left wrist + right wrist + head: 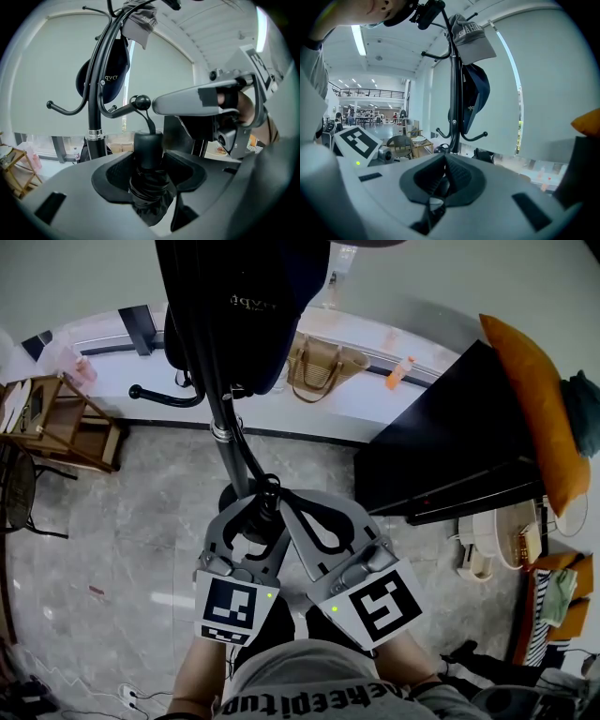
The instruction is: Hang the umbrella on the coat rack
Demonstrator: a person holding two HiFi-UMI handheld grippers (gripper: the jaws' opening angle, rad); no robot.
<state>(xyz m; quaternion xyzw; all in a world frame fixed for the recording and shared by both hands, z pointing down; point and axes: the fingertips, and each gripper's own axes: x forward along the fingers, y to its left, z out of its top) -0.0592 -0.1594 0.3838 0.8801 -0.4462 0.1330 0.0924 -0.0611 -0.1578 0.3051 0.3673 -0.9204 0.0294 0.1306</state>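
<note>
The black coat rack (223, 418) stands straight ahead, and its pole (95, 117) rises at the left of the left gripper view. My left gripper (253, 521) (149, 165) is shut on the black folded umbrella (149, 149), handle up. The umbrella's strap (149, 121) runs up to the ball end of a low hook (142, 101) and loops round it. My right gripper (286, 498) (443, 164) is shut, with its tips meeting at the strap beside that ball. In the head view the umbrella (269, 514) is mostly hidden between the two grippers.
A dark bag (244, 296) and a grey cap (471, 40) hang high on the rack. A black cabinet (450, 446) with an orange cushion (534, 399) stands to the right. A brown handbag (322, 367) sits on the sill behind, and a wooden stand (56, 423) is at the left.
</note>
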